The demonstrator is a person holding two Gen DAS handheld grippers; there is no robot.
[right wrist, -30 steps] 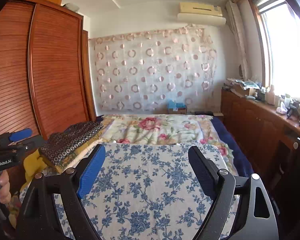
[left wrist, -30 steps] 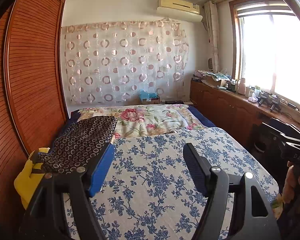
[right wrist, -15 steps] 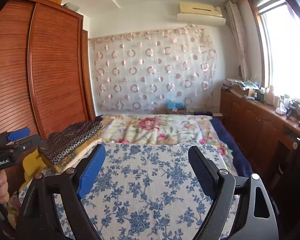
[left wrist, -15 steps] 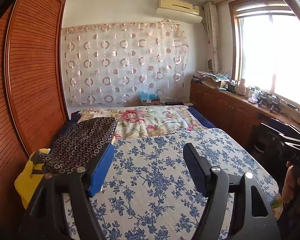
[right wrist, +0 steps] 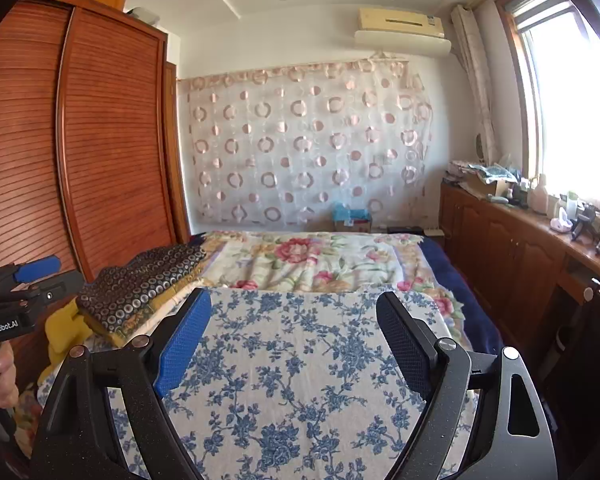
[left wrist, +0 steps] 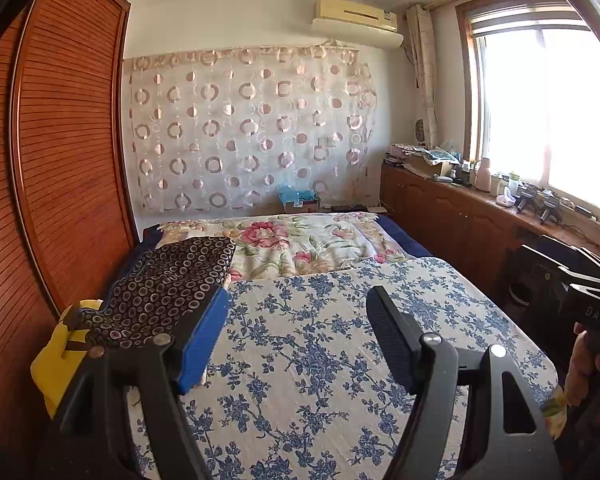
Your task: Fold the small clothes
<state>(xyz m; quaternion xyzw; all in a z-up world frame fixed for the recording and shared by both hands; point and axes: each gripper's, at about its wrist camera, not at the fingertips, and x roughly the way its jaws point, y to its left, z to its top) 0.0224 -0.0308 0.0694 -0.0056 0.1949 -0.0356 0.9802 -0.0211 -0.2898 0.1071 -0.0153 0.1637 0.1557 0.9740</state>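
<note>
Left gripper jaws apart, nothing between them, hanging over the blue-flowered cloth. Right gripper likewise spread and empty, above the same cloth. Task's clothes: dark ring-print garment lies at the bed's left edge near the wardrobe, on top of a yellow piece; in the right view it tops a small stack. No grip yet. Judgement: step is fetching a garment. Send the left gripper, it's nearer; pinch only the top layer at a corner, lift clear of the stack, spread flat on the cloth before folding.
</note>
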